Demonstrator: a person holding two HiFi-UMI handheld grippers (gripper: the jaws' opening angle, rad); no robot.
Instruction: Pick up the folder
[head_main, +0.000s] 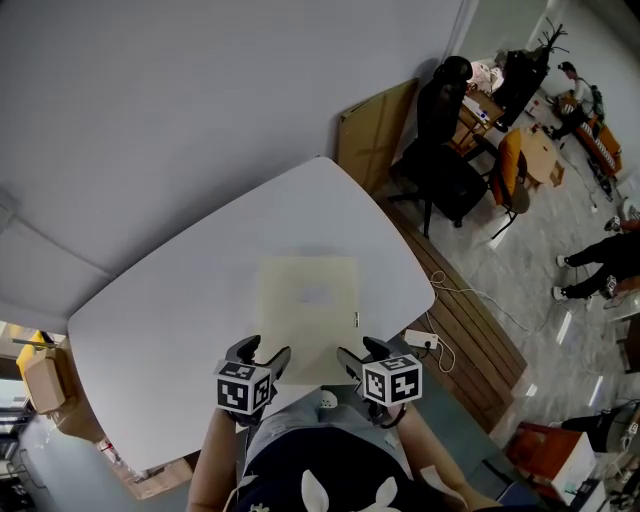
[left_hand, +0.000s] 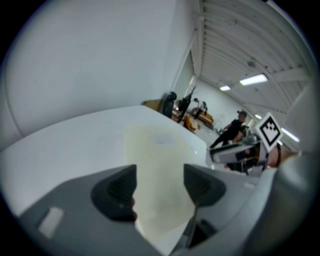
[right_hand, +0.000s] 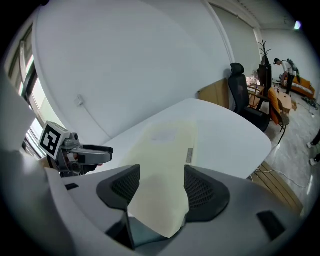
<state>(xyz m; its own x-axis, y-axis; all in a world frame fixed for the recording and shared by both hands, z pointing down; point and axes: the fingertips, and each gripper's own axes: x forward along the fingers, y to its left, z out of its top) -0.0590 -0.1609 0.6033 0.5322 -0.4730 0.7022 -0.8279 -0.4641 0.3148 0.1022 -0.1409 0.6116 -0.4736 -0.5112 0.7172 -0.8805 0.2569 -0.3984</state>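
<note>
A pale cream folder (head_main: 308, 315) lies flat on the white table (head_main: 170, 310), close to its near edge. My left gripper (head_main: 265, 352) stands at the folder's near left corner and my right gripper (head_main: 360, 350) at its near right corner. In the left gripper view the folder (left_hand: 160, 160) runs between the wide-apart jaws of the left gripper (left_hand: 160, 187), and the pads do not press on it. The right gripper view shows the same: the folder (right_hand: 162, 155) passes between the spread jaws of the right gripper (right_hand: 161, 187).
A black office chair (head_main: 440, 130) and a leaning cardboard sheet (head_main: 375, 130) stand beyond the table's far right corner. A white power strip (head_main: 420, 338) with a cable lies on wooden slats to the right. People sit farther right. A cardboard box (head_main: 42, 380) stands at left.
</note>
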